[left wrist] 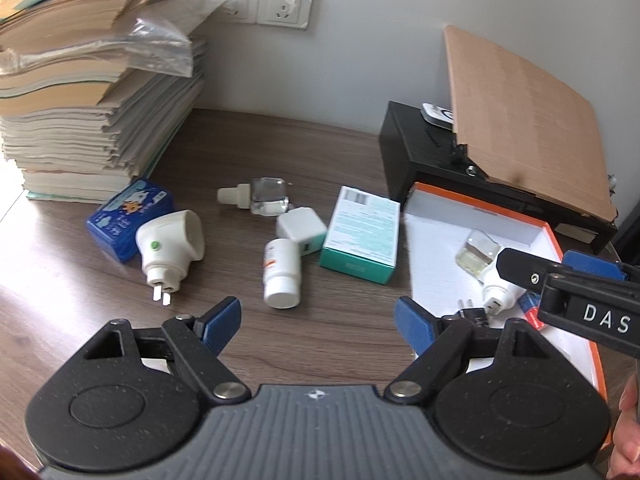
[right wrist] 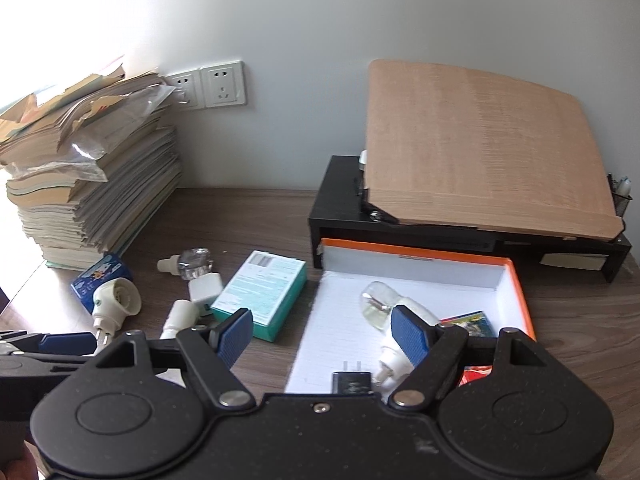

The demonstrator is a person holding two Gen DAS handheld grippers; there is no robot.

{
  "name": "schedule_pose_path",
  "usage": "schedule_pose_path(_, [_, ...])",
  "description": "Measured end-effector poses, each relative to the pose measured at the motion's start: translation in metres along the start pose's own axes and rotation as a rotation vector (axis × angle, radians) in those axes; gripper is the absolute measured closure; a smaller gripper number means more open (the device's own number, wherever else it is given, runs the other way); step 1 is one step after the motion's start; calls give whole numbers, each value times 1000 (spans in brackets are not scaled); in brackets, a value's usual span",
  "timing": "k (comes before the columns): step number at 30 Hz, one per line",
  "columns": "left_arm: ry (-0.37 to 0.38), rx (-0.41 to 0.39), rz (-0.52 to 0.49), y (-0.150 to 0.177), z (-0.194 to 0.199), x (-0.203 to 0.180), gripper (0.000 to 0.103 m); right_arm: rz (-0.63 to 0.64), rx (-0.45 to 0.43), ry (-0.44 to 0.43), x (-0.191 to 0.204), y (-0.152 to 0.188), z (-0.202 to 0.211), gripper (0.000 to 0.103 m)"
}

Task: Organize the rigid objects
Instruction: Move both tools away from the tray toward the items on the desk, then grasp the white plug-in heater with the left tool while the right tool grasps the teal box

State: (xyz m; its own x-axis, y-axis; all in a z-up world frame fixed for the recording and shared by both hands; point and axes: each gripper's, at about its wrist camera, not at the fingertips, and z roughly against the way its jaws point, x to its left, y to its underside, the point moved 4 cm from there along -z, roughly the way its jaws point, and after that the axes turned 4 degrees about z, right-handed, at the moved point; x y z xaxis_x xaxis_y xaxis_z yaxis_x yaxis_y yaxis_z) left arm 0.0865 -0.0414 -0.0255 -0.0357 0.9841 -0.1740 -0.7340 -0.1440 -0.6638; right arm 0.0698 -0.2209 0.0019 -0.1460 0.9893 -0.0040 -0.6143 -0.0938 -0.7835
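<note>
Both grippers empty, fingers wide open: left gripper [left wrist: 318,322] near the pill bottle [left wrist: 281,273], right gripper [right wrist: 322,334] over the orange box [right wrist: 520,296]. Loose items on bench [left wrist: 60,320] left of box, w/ a few already inside. Risk: bottle lies on its side, may roll if nudged; teal carton [left wrist: 362,236] close by, could get bumped.

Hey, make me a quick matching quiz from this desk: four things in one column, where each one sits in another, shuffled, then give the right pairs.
Things:
1. white pill bottle
2. black charger
3. blue box
4. wooden board

Places:
A. inside the orange tray
B. propped on the black stand
C. at the foot of the paper stack
D. lying on the desk beside the teal box

Pairs: 1-D, 2-A, 3-C, 4-B
</note>
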Motion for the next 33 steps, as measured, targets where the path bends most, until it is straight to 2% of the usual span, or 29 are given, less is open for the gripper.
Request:
schedule_pose_path(13, [-58,-2,55,-4,-3,44,16,24,12,-46,35,-5,-17,13])
schedule_pose_path(17, [-92,2,82,-6,-9,65,11,23,17,-49,41,-5,-23,13])
schedule_pose_path(26, [-182,-8,143,-19,-33,108,4,9,41,-32,48,-5,-38,13])
schedule_pose_path(33, [-184,-4,153,-32,-65,118,4,6,66,-11,52,-7,-54,13])
